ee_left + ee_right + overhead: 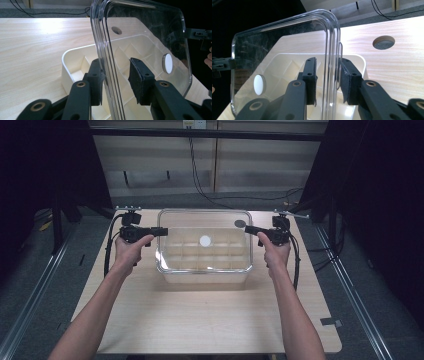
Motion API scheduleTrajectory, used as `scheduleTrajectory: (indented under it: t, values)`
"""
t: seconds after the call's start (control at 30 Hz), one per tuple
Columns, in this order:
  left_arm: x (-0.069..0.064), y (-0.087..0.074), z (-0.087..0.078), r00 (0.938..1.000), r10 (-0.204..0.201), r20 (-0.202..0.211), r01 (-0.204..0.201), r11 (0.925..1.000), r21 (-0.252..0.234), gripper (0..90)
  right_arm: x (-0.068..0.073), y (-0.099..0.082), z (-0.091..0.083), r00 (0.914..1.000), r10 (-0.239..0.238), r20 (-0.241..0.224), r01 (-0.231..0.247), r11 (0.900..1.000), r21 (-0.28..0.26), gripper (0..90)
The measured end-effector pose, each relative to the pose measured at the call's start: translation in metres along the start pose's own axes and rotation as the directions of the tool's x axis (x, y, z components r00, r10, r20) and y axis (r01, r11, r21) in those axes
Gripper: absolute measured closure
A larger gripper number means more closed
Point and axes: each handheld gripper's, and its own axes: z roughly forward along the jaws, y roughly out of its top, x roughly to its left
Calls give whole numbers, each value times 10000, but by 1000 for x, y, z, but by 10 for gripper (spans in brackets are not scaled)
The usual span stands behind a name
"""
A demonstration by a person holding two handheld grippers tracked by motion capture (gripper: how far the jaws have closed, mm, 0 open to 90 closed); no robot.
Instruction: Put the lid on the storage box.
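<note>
A clear plastic lid [205, 220] with a white round disc [205, 240] in its middle lies level over a white compartment box [205, 276] at the table's centre. My left gripper [162, 231] reaches in from the left with the lid's rim [110, 50] between its jaws. One pad [96, 77] is at the rim; the other pad [137, 80] stands apart from it. My right gripper [248, 229] straddles the opposite rim [332, 50], with a small gap at one pad [310, 75]. Both grippers are open around the lid.
The box [67, 57] is divided into several empty compartments. A round hole [240, 224] in the wooden table [200, 320] lies behind the box on the right. Black cables trail from both grippers. Dark curtains flank the table, and the front half is bare wood.
</note>
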Motion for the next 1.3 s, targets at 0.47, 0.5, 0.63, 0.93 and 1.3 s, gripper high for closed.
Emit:
scheduleTrajectory:
  t: [0.47,0.5,0.63,0.93,1.3]
  values:
    - [14,-6,15,9982,-589,94,588,9981,168,614,-6,-2,16,9989,-81,455,60,9990,450,638]
    - [16,-6,16,9988,-492,41,491,9985,245,612,-6,-2,17,9988,-83,492,59,9988,487,636]
    - [18,-7,21,9984,-564,-77,567,9977,379,597,-9,-3,21,9979,-114,632,76,9982,595,630]
    - [26,-12,31,9967,-775,-239,790,9946,674,591,-14,-8,31,9956,-114,933,28,9958,918,601]
    - [31,-18,40,9943,-828,-677,891,9914,960,570,-15,-14,42,9863,-373,1609,163,9914,1298,556]
